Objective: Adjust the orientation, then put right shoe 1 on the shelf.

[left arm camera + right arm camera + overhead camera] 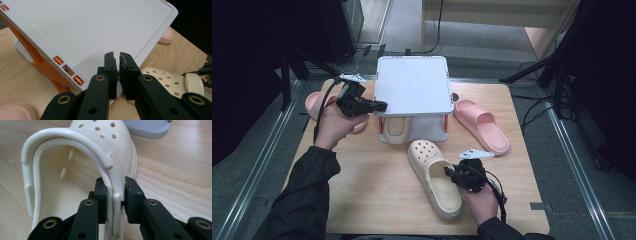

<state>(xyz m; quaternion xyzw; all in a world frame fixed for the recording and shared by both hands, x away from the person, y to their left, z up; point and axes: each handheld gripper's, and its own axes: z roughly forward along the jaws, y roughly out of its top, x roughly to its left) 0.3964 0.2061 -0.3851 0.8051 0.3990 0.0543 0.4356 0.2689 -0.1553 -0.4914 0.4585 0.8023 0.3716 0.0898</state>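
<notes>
I had the right gripper (455, 175) clamped on the cream clog (434, 177): its fingers (101, 192) pinched the clog's side wall and heel strap from inside and outside. The clog lay on the counter (372, 190), toe toward the white shoe rack (412, 85). My left gripper (379, 106) hung at the rack's left edge, fingers (111, 65) clenched on nothing.

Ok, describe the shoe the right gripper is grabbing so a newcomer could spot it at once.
Start at the white rack mid-table. In front of it lies a cream clog, its side wall between the right gripper jaws. Its perforated toe and heel strap set it apart from the strapless pink slide beside the rack.
</notes>
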